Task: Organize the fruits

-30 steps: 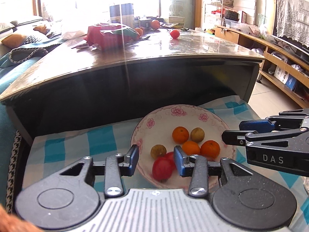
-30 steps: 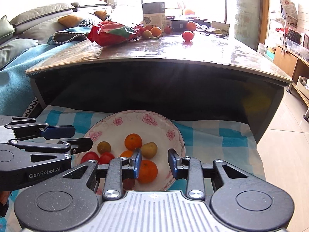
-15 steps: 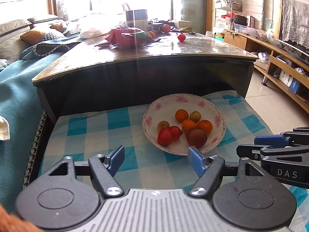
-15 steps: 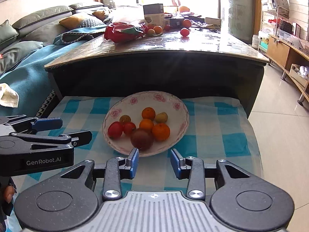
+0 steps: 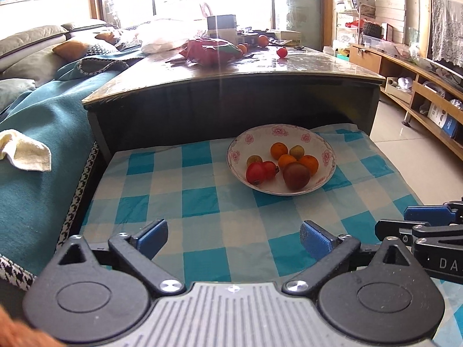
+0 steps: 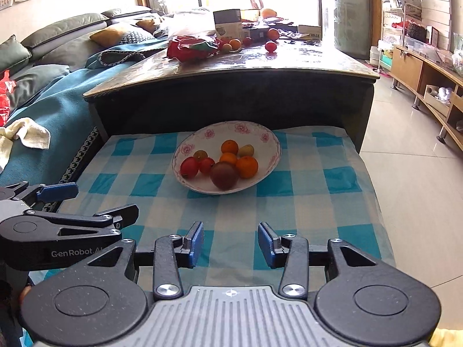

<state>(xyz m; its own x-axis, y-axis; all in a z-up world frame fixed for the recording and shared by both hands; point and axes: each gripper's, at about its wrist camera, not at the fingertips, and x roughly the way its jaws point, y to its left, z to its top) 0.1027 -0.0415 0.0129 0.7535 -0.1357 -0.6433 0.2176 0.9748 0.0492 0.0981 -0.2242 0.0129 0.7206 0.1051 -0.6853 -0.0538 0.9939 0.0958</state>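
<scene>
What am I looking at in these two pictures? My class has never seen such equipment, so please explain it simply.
A person holds a two-fingered claw in each hand, and each claw carries a camera looking out along its fingers. One picture comes from the left claw, the other from the right claw. Both claws are open and hold nothing. Ahead, on a blue checked cloth, sits a flowered plate with oranges, red tomatoes and a dark round fruit. Behind it a dark table carries more fruit.
</scene>
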